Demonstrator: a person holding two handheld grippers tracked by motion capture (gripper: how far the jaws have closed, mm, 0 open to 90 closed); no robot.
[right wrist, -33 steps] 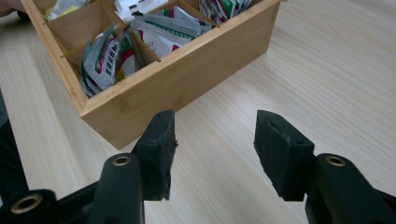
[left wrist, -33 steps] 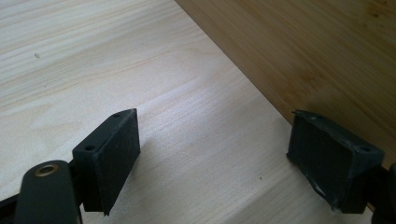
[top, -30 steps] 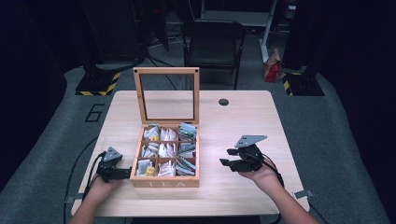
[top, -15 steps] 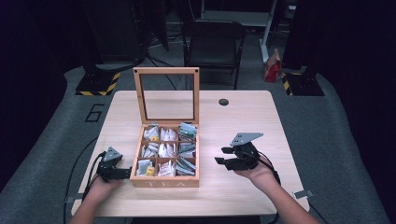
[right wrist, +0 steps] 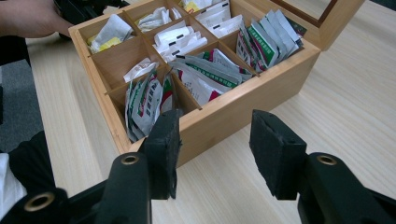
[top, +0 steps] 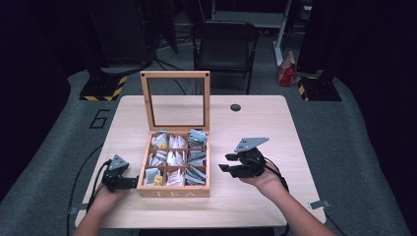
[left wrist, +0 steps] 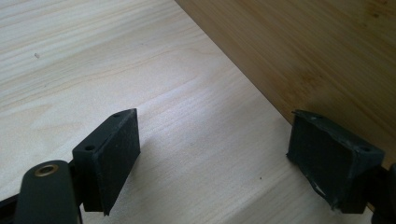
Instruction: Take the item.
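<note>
Tea box point(top: 173, 164): wooden, lettered TEA on its front wall, near the front edge of the table point(top: 255, 128) and left of its middle, between the two grippers; nine compartments hold paper tea packets point(right wrist: 201, 77).
Lid point(top: 175, 100): glass pane in a wooden frame, stands upright at the back of the box; the right gripper view cuts it off at the top edge.
Hard to make out: print on the packets is too small to read; from above the front-row packets blur together.
Left gripper point(top: 129, 183): lies low on the table, just beside the box's left wall; jaws wide apart with bare table between them. The left gripper view point(left wrist: 243, 154) puts one pad close to the box wall; whether it touches I cannot tell.
Right gripper point(top: 227, 162): off the table right of the box, apart from it, aimed at its right front corner; jaws have just been closing and stand half apart, nothing between them point(right wrist: 215, 140).
Open room: bare table to the right and behind the box; a narrow strip in front.
View differences: the right gripper view shows green-striped packets leaning in the near compartments and the person's left hand point(right wrist: 28, 16) past the far corner; the high view shows a small dark disc point(top: 235, 107) near the table's far edge and a chair point(top: 223, 46) beyond.
</note>
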